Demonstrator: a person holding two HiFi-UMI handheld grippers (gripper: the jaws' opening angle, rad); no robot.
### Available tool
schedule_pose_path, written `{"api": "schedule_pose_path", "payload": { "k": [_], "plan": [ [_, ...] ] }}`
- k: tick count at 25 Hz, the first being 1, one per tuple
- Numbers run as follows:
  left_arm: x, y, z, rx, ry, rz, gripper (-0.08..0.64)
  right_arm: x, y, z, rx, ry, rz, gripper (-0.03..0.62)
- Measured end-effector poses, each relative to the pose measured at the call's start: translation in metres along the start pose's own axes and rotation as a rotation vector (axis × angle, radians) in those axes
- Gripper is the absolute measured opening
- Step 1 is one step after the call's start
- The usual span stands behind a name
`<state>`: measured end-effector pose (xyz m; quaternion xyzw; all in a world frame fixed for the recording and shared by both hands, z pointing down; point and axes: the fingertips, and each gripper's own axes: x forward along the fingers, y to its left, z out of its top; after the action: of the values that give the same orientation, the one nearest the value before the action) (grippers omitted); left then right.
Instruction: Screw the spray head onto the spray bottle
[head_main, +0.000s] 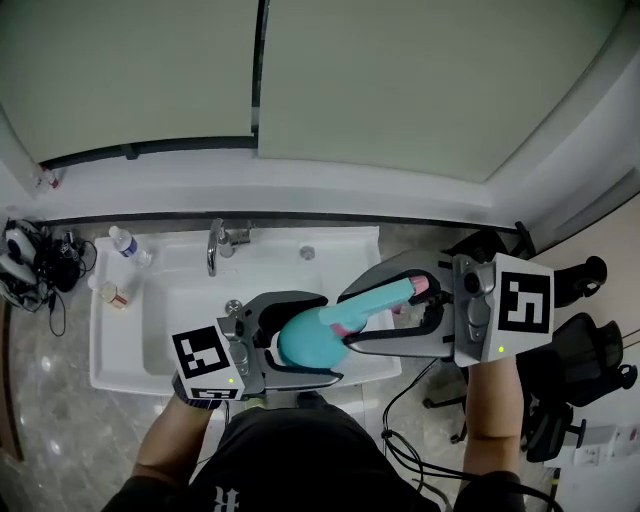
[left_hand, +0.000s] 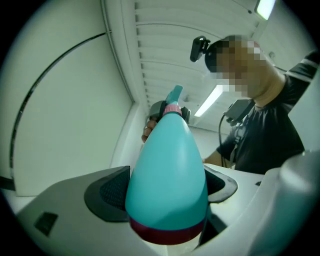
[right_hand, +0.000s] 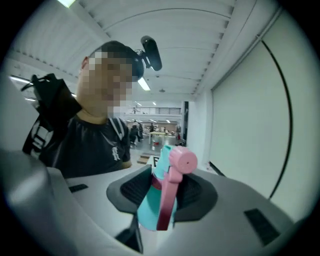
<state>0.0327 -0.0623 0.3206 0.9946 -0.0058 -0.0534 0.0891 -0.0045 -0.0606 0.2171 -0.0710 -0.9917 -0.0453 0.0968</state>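
Observation:
In the head view, a teal spray bottle (head_main: 305, 340) lies sideways over the sink, neck pointing right. My left gripper (head_main: 330, 338) is shut on its round body; in the left gripper view the bottle (left_hand: 167, 170) fills the gap between the pads (left_hand: 107, 192). The teal spray head (head_main: 385, 298), with pink nozzle and trigger, sits at the bottle's neck by a pink collar (left_hand: 172, 109). My right gripper (head_main: 350, 320) is shut on that head. The right gripper view shows the head (right_hand: 167, 192) pinched between the dark pads (right_hand: 135, 190). I cannot tell how far the thread is turned.
Below the grippers is a white sink (head_main: 150, 300) with a chrome faucet (head_main: 215, 245). A small clear bottle (head_main: 125, 243) and a little jar (head_main: 112, 293) stand on its left rim. Cables and gear (head_main: 25, 260) lie left; a black chair (head_main: 575, 370) stands right.

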Motion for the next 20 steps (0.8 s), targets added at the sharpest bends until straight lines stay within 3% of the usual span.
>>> {"api": "schedule_pose_path", "payload": {
  "k": [6, 10, 16, 20],
  "plan": [
    [-0.011, 0.044, -0.002, 0.129, 0.086, 0.349, 0.417, -0.004, -0.041, -0.018, 0.070, 0.152, -0.411, 0.138],
    [-0.015, 0.063, 0.001, 0.192, 0.077, 0.513, 0.417, -0.011, -0.058, -0.031, 0.144, 0.184, -0.644, 0.138],
    [-0.018, 0.083, -0.003, 0.217, 0.098, 0.683, 0.417, -0.022, -0.079, -0.042, 0.277, 0.104, -0.903, 0.138],
    [-0.014, 0.083, -0.007, 0.176, 0.073, 0.641, 0.419, -0.020, -0.079, -0.047, 0.322, 0.079, -0.941, 0.138]
  ]
}}
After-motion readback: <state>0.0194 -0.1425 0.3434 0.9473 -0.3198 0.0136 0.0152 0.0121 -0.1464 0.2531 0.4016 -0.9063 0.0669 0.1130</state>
